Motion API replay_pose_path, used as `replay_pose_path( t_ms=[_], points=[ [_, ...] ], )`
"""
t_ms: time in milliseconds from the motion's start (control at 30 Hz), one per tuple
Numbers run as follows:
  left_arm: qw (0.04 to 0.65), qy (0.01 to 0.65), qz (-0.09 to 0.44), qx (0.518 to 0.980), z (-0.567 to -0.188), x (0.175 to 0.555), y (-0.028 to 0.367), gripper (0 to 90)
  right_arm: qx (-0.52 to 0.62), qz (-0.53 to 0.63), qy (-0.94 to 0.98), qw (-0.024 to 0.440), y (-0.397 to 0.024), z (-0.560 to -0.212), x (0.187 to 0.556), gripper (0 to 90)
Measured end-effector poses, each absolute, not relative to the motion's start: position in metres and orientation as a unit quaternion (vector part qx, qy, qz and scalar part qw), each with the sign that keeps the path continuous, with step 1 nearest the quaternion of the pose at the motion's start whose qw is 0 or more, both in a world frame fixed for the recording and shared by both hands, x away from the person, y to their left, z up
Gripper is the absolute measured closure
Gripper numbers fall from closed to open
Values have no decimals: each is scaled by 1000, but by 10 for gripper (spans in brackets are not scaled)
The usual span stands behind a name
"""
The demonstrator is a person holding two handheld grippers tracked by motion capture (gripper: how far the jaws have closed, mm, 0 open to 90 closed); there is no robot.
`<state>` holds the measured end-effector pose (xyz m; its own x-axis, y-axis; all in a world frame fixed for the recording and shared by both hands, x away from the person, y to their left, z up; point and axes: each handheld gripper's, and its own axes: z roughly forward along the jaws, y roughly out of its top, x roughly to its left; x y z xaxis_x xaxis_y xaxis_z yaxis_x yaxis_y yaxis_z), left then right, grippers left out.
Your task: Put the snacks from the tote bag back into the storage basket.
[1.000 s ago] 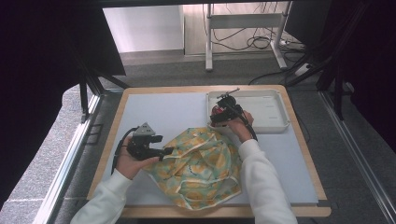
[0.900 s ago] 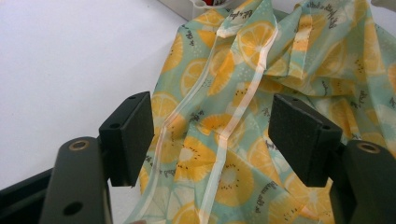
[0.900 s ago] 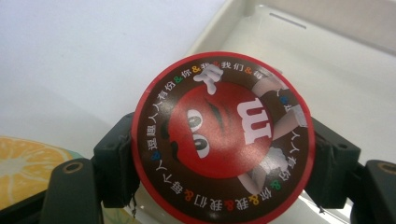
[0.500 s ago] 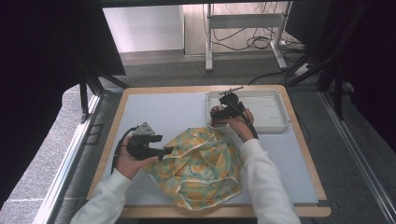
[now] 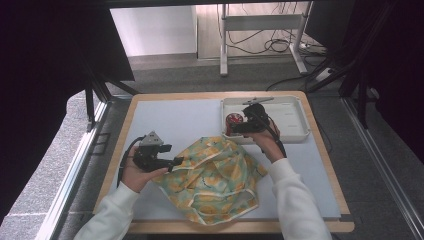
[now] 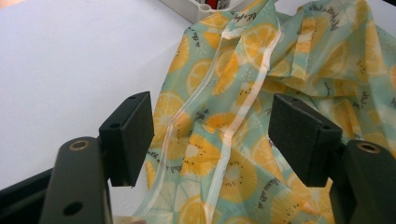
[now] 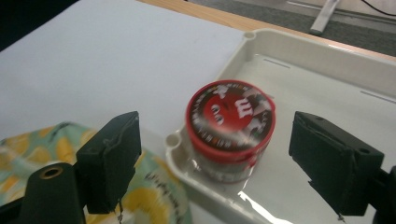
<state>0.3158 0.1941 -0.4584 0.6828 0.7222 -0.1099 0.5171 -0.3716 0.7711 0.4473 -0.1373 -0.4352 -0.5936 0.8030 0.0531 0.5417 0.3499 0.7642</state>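
A cloth bag (image 5: 215, 180) printed with orange and kiwi slices lies crumpled on the table's front half. My left gripper (image 5: 176, 162) rests at its left edge, open, with the bag's fabric (image 6: 224, 140) lying between the pads and not pinched. A small tub with a red lid (image 5: 233, 120) stands in the near left corner of the white tray (image 5: 295, 136). My right gripper (image 5: 239, 128) hovers just over that corner. Its jaws have just been opening and stand wide, either side of the tub (image 7: 229, 119) without touching it.
The rest of the white tray (image 7: 322, 70) holds nothing. White tabletop (image 5: 175, 120) stretches behind the bag, up to the wooden rim. The bag's top edge (image 7: 154, 186) reaches the tray's corner.
My right gripper has shifted a little and risen over the tray's corner, and the red-lidded tub now stands free of its jaws. The left hand and the bag have stayed put.
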Motion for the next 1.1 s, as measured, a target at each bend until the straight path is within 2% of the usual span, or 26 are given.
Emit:
replay_pose_path(
  t_ms=[300, 633, 1100],
  points=[
    [412, 379, 125, 819, -459, 316, 195, 319, 375, 424, 809, 159, -160, -429, 397, 207],
    [409, 381, 126, 819, -460, 315, 195, 318, 347, 442, 813, 155, -185, -440, 348, 211],
    [409, 382, 128, 819, -460, 313, 196, 318, 363, 433, 812, 147, -214, -463, 324, 214]
  ],
)
